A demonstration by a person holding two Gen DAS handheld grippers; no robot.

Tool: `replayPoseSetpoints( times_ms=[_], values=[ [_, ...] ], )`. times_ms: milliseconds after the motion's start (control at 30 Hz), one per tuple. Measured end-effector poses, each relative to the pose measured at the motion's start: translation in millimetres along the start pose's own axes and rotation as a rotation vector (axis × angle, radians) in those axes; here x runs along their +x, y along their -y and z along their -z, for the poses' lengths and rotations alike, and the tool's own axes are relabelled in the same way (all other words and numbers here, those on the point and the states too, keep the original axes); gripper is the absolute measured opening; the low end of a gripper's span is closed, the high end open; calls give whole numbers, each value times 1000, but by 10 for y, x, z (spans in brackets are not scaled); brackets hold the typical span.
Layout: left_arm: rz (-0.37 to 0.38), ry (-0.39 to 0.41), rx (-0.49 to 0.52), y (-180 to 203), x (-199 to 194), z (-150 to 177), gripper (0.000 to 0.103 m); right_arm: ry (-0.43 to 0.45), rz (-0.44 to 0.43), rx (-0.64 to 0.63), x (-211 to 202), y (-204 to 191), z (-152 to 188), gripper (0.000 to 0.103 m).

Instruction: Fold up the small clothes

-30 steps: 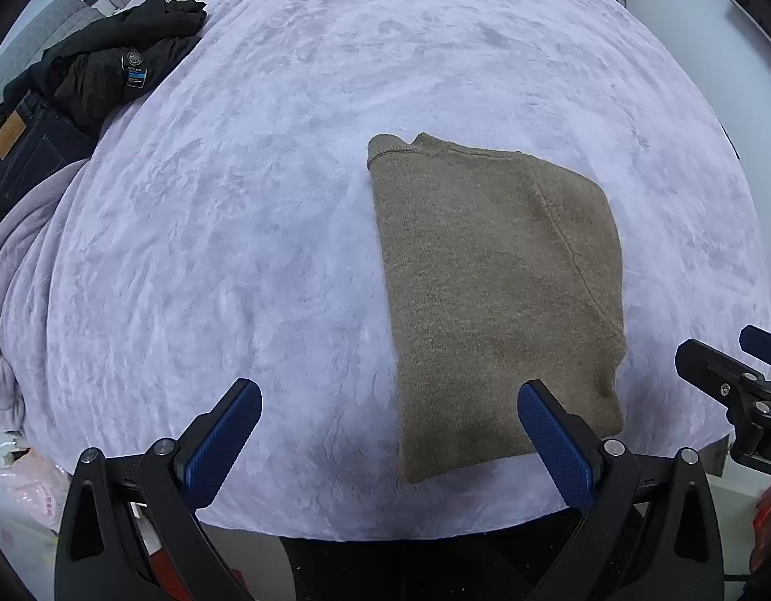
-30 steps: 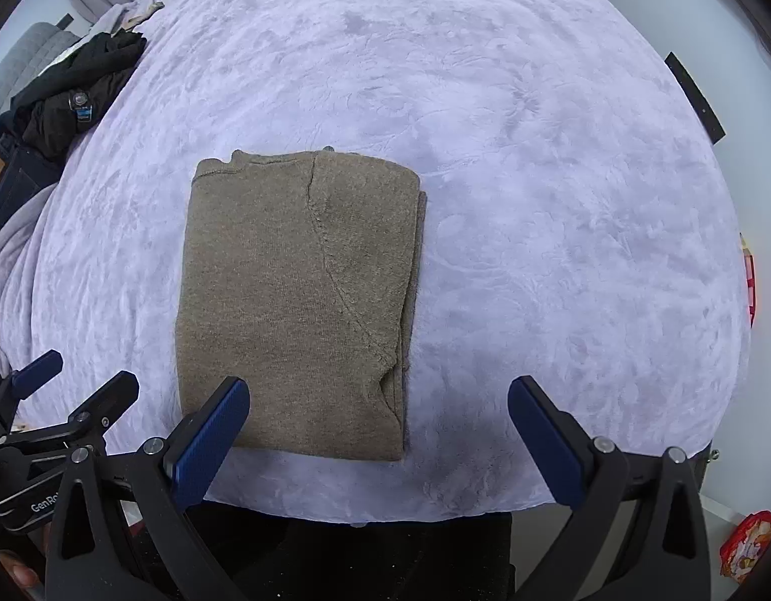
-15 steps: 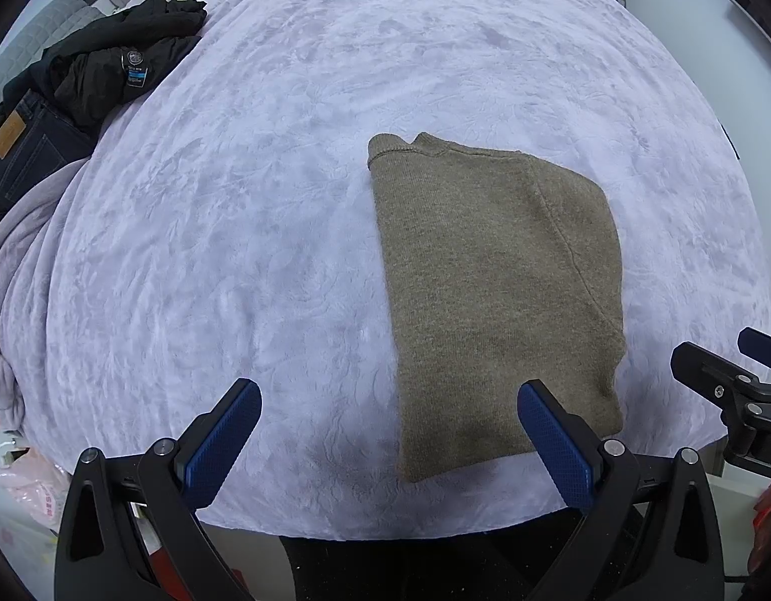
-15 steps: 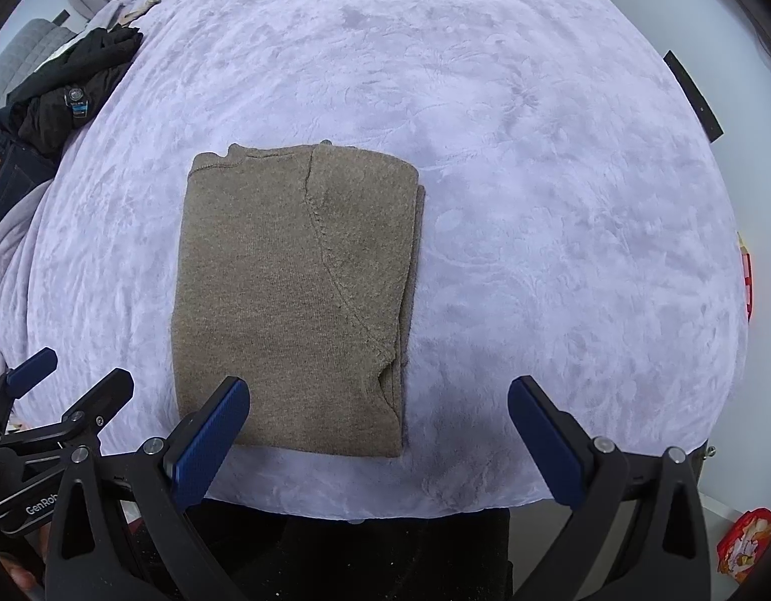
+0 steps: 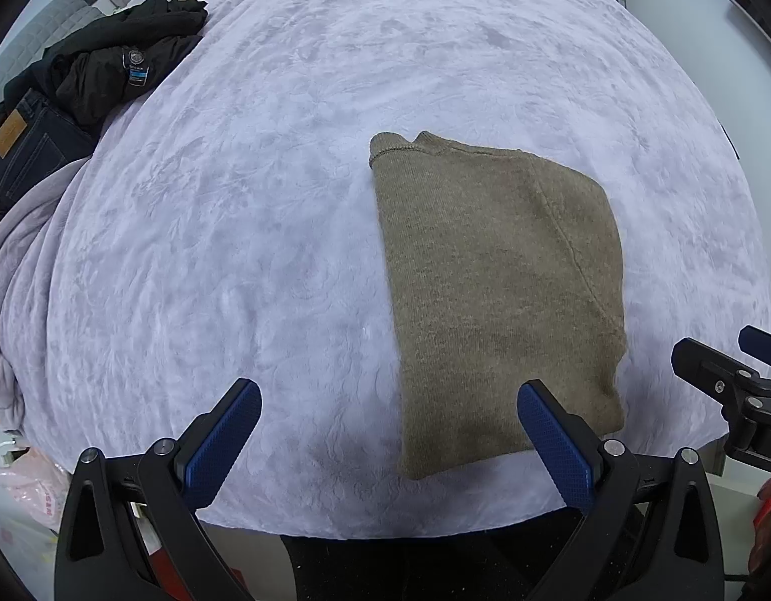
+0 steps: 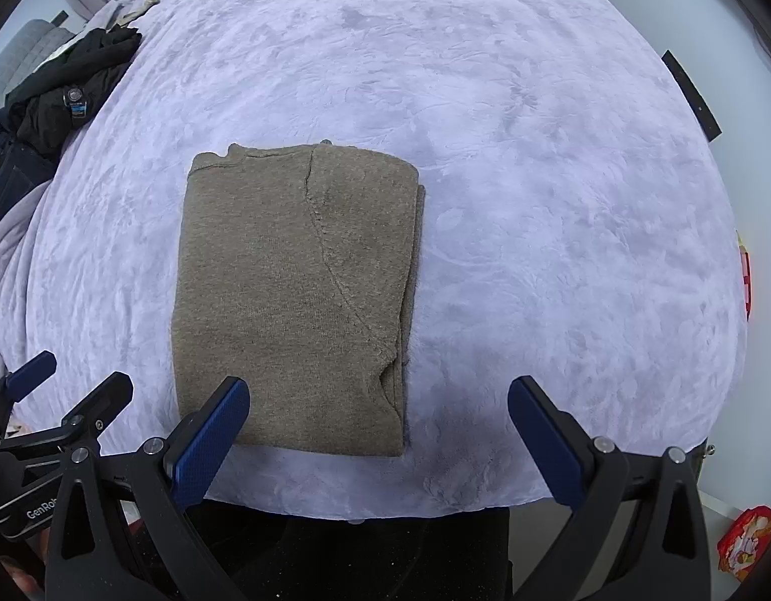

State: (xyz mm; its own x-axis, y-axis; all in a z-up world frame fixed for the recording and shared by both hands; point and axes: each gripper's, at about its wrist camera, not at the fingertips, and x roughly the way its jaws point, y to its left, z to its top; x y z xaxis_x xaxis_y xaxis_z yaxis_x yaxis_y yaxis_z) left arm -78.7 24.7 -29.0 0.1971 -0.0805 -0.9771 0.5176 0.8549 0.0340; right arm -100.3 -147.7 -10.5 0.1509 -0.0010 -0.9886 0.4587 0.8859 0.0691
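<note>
Lilac bedspread (image 6: 535,160), folded sweater (image 6: 295,295) btwn hand-held grippers

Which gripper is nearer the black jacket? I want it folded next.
Left. The left gripper sits on the black jacket's side of the brown sweater; the right gripper is beyond the sweater.

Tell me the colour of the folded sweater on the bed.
The folded sweater is a plain olive-brown knit, no pattern. It shows best in the right wrist view.
</note>
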Motion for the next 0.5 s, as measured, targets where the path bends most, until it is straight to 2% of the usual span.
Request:
replayPoseSetpoints(
  times_ms=[500],
  values=[
    [1,-1,-2,0,4,7,103,1,2,-1,-2,-2,3,103]
  ],
)
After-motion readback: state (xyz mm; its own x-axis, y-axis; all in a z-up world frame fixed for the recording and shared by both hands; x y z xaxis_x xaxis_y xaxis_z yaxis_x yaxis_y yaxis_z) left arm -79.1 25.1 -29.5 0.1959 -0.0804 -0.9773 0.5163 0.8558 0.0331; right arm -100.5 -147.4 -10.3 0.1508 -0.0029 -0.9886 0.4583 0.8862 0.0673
